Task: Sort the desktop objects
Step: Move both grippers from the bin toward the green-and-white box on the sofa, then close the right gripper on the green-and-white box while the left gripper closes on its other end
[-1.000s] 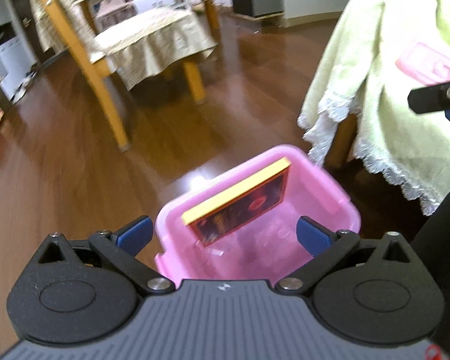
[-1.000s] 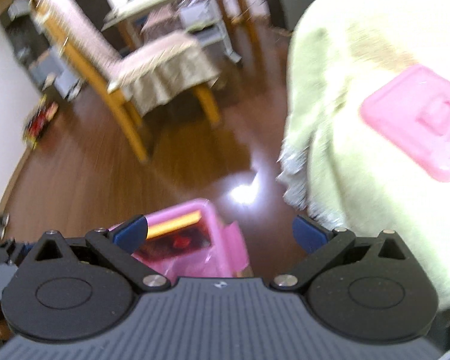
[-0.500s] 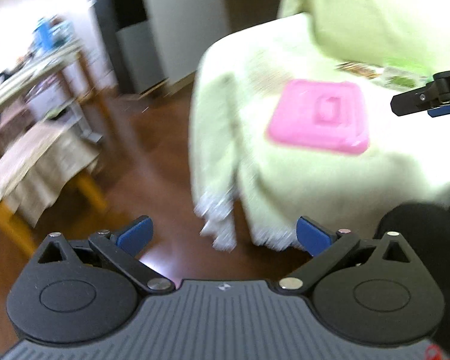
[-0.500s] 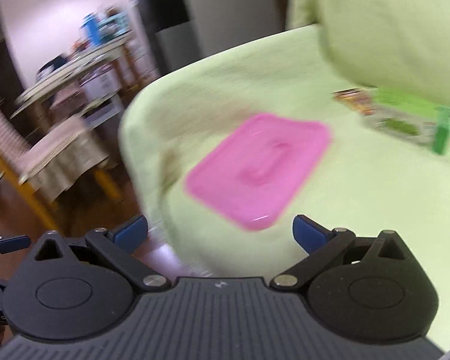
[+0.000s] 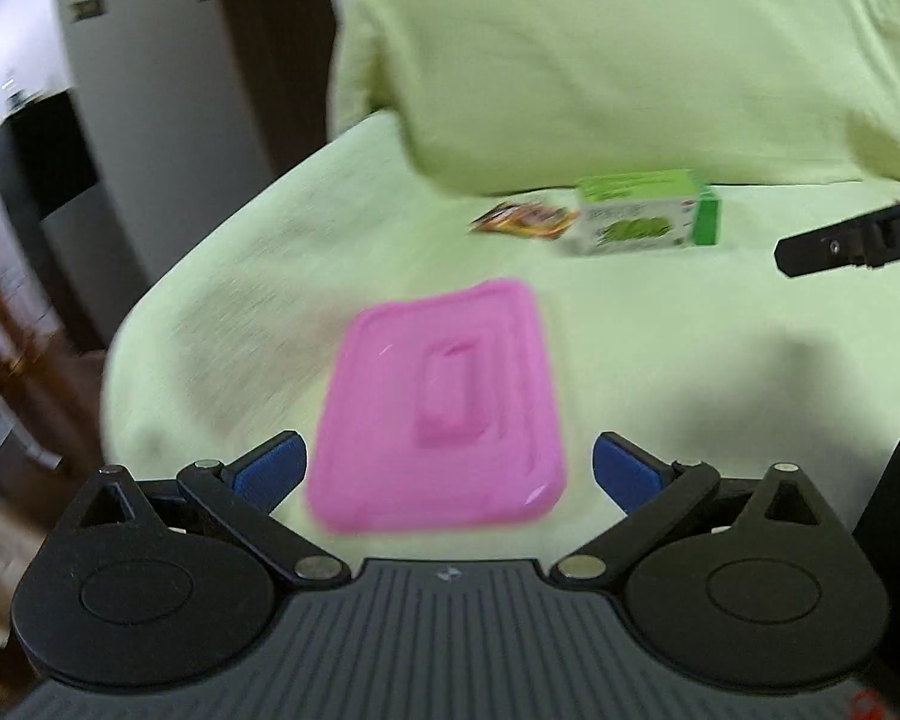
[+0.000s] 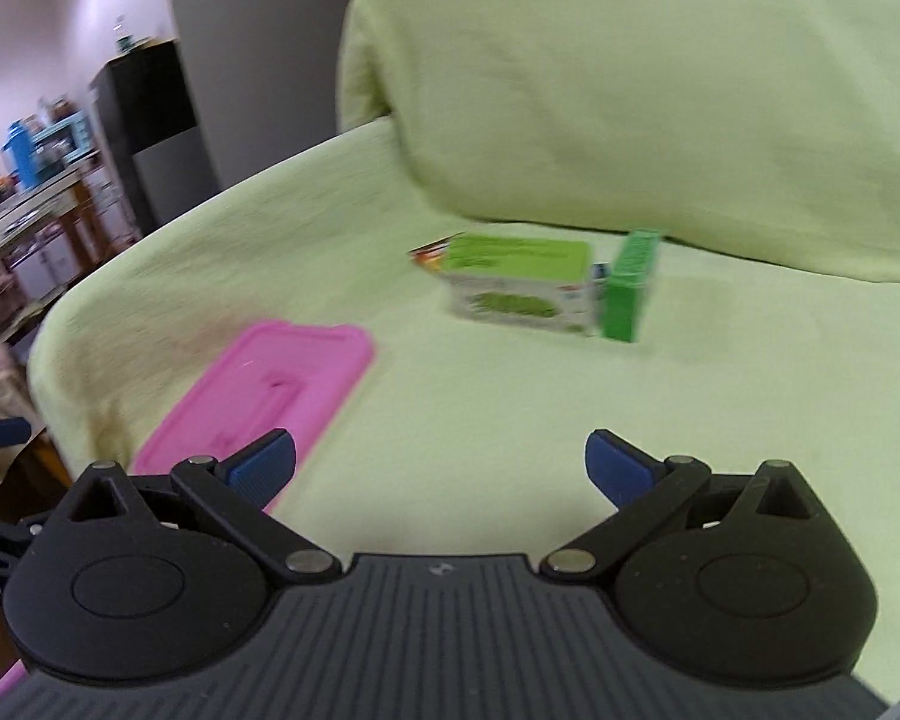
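Both the left gripper (image 5: 447,471) and right gripper (image 6: 441,468) are hanging spread wide, gripping nothing. The green box (image 6: 525,285) is lying far ahead, nearer the right one, its long axis running left-right.

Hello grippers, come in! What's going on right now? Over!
Both jaws open, holding nothing. Pink lid flat on green cover; green box beyond. Nothing in the way.

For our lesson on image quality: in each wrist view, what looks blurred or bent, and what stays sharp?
Left wrist view: the flat pink plastic lid and green-and-white cardboard box smear with motion blur; the left gripper is crisp. Right wrist view: same box is soft, fisheye bends the grey wall panel; the right gripper is sharp.
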Available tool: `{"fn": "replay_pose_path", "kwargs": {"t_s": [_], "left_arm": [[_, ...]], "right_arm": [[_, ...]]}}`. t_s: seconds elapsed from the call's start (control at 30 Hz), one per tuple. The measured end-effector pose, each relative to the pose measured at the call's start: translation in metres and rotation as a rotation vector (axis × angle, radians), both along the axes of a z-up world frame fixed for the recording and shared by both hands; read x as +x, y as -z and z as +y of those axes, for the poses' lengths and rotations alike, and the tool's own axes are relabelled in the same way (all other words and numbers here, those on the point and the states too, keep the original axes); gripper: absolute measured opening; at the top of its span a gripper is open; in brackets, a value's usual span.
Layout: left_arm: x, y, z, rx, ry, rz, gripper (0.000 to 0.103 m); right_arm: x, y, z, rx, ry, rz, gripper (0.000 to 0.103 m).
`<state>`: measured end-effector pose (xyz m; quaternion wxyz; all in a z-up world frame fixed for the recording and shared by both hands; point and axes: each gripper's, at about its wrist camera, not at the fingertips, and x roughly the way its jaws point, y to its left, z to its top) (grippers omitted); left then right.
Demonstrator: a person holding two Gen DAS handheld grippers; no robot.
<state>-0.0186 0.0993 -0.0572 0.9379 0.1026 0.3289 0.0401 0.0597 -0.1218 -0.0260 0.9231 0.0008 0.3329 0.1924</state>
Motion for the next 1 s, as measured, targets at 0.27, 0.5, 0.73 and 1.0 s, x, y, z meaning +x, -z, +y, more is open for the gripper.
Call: {"fn": "replay_pose_path", "kwargs": {"t_s": [0.27,0.5,0.73,1.0], "left_arm": [[0.06,0.004,-0.043,0.045,0.199,-0.004,0.102],[0.105,0.011,-0.07,0.111,0.338,0.008,0.102],[0.15,0.022,-0.076,0.156,0.44,0.018,0.102],[0.198,0.035,-0.078,0.194,0.549,0.033,0.102]], "right_arm": [[0.028,0.005,-0.038,-0.08,0.013,-0.04,0.102],[0.06,-0.004,-0.045,-0.229,-0.068,-0.125,0.102],[0.089,-0.009,-0.023,-0.425,-0.278,-0.23,0.101],[0.116,0.004,0.011,-0.63,-0.492,-0.286,0.096]]}}
